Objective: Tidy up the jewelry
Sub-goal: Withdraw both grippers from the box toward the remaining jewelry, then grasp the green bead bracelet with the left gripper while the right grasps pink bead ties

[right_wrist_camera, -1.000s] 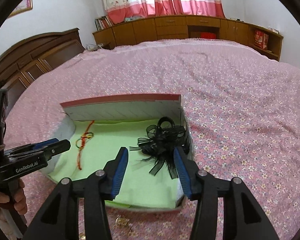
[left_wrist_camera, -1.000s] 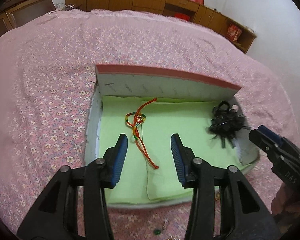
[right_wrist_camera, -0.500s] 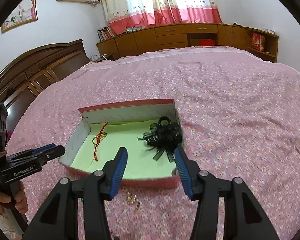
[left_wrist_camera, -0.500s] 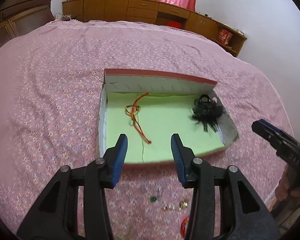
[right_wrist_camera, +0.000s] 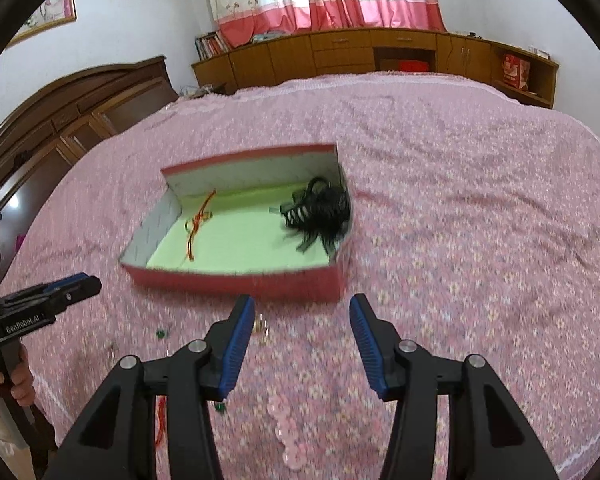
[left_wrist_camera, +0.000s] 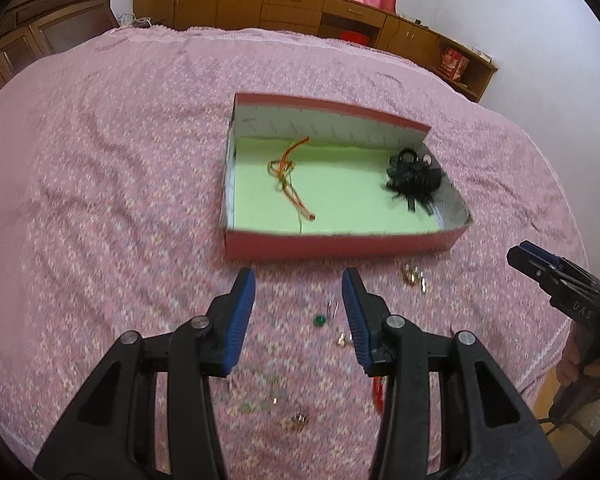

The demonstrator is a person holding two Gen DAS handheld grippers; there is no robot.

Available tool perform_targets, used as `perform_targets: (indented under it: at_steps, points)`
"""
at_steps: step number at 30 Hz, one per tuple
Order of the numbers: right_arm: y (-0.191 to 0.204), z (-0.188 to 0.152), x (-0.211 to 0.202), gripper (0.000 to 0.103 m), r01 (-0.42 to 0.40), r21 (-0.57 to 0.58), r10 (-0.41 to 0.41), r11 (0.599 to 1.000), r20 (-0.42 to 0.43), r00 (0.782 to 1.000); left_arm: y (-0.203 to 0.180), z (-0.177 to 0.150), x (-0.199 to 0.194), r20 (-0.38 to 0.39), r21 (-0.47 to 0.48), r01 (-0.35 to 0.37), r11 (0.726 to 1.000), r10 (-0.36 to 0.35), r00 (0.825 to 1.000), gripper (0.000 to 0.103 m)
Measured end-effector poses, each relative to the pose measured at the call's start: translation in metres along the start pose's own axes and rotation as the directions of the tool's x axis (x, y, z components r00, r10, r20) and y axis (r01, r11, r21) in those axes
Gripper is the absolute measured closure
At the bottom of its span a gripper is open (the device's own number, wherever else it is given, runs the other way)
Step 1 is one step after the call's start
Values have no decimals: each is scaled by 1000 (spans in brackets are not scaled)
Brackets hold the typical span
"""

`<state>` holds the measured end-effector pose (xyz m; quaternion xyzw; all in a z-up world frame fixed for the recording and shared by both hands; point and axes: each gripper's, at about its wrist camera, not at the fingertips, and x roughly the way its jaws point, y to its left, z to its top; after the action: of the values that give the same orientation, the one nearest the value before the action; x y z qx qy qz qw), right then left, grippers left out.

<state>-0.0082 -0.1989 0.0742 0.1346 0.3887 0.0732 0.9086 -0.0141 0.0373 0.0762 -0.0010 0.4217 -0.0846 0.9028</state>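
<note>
The left gripper [left_wrist_camera: 298,300] is spread wide with nothing between its blue pads; it hangs over the pink floral bedspread [left_wrist_camera: 100,200], short of the box. The right gripper [right_wrist_camera: 302,334] is likewise released and empty, also above the bedspread on the near side of the box.

The red box [left_wrist_camera: 340,246] sits on the bedspread at 12 o'clock from both grippers. Its floor carries a light green lining [left_wrist_camera: 348,200]. Inside, a red-orange cord bracelet [left_wrist_camera: 290,178] lies at the left half, and a black ribbon hair clip [left_wrist_camera: 414,178] rests in the far right corner, against the wall.

Loose items lie on the bedspread outside the box: a green bead [left_wrist_camera: 319,321] between the left gripper's fingers, gold earrings [left_wrist_camera: 414,276] at 2 o'clock, and a pink bead bracelet [right_wrist_camera: 286,432] under the right gripper. The small pieces are blurred.
</note>
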Motion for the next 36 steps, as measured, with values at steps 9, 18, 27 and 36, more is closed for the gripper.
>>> perform_targets:
  at_steps: [9,18,27,36]
  points:
    - [-3,-37,4,50,-9,18,11,1000,-91,996,6,-70,-10,-85,-27,-25,999,23,996,66]
    - [-7,-59,17,50,-16,24,20,1000,-174,985,31,-158,-15,-161,-42,-56,998,48,986,66]
    - [-7,-75,37,57,-53,39,61,998,-254,965,62,-230,-14,-193,-34,-83,996,75,978,66]
    - [9,-81,45,63,-62,-20,55,998,-270,961,71,-268,-12,-200,-23,-81,996,75,977,65]
